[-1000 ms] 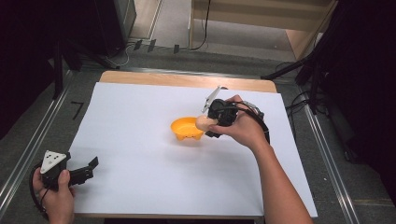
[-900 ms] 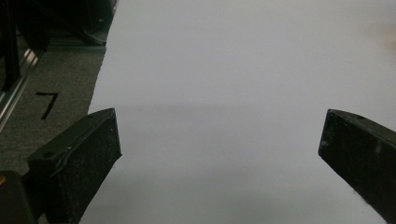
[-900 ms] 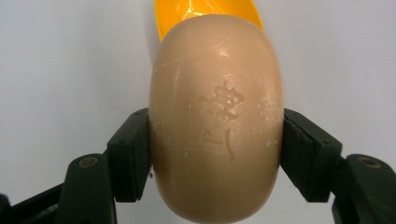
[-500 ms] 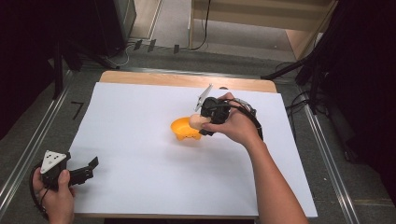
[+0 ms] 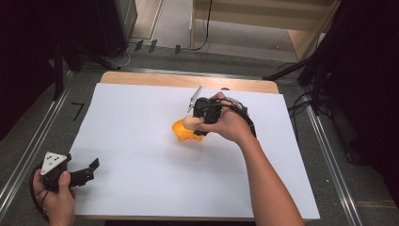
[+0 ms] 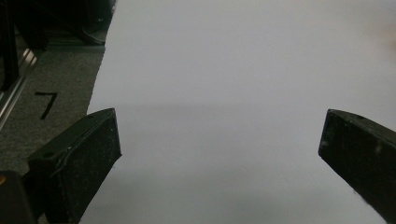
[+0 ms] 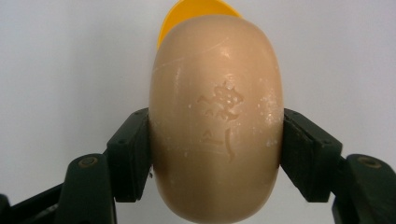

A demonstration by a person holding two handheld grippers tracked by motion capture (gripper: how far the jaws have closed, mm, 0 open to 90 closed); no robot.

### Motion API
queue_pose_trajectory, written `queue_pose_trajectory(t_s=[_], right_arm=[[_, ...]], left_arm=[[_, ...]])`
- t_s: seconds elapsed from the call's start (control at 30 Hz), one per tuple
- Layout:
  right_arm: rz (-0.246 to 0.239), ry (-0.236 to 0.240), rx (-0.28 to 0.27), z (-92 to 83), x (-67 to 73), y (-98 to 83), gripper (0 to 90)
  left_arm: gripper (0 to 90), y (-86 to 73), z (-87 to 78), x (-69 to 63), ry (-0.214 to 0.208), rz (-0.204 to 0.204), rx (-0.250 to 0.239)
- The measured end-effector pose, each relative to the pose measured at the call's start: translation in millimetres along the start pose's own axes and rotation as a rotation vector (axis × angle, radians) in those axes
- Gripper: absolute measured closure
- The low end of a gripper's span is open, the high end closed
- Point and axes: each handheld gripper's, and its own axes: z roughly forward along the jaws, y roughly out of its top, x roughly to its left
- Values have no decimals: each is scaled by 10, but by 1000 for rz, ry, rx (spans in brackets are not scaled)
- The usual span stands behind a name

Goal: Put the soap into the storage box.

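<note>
Your right tool [image 7: 215, 154] is clamped on a smooth beige oval bar of soap [image 7: 215, 116], one black pad pressed against each of its long sides. The soap stands on end between the pads, with its upper half rising clear above them. An embossed mark sits on the face towards you, slightly right of centre, with faint scratches and pale specks around it. Directly behind the soap's top end, the curved rim of an orange-yellow plastic bowl [image 7: 198, 9] peeks out. The white paper-covered surface [image 7: 70, 60] lies behind everything, on both sides of the soap.
</note>
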Motion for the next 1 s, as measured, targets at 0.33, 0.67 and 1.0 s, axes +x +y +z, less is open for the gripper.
queue_pose_trajectory(t_s=[0.33,0.67,1.0], right_arm=[[-18,13,1,93,-28,67,333],[-47,23,1,150,-42,170,333],[-56,43,32,235,-81,183,332]], left_arm=[[0,1,3,-1,1,1,2],[0,1,3,4,-3,-2,0],[0,1,2,6,-5,-4,2]])
